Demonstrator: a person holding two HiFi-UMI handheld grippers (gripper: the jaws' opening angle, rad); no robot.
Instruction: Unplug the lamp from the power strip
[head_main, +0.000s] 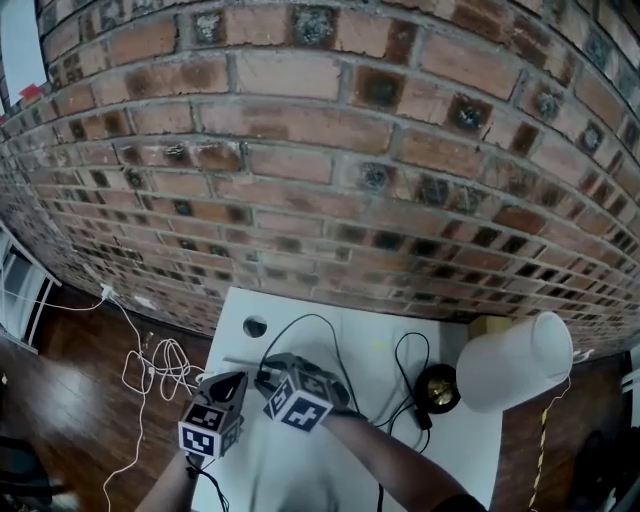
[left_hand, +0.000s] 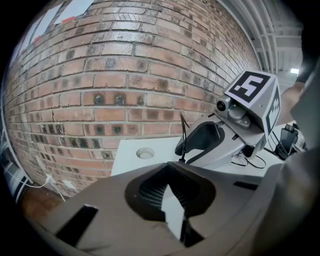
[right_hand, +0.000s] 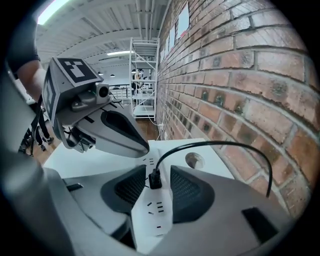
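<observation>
A white power strip (right_hand: 156, 212) lies on the white table (head_main: 330, 470), and the lamp's black plug (right_hand: 155, 178) sits in one of its sockets. My right gripper (right_hand: 158, 172) is open, with a pad on each side of the plug and touching neither. From the plug, the black cable (right_hand: 225, 145) arcs up and to the right. My left gripper (left_hand: 172, 200) hangs just left of it with a narrow gap between its jaws where a white surface shows. The lamp lies at the right, with a white shade (head_main: 515, 360) and a dark base (head_main: 437, 388).
A brick wall (head_main: 320, 150) rises right behind the table. The tabletop has a round cable hole (head_main: 255, 326) near its back left corner. White cables (head_main: 160, 370) lie looped on the wood floor at the left. A small cardboard box (head_main: 490, 325) stands behind the lamp.
</observation>
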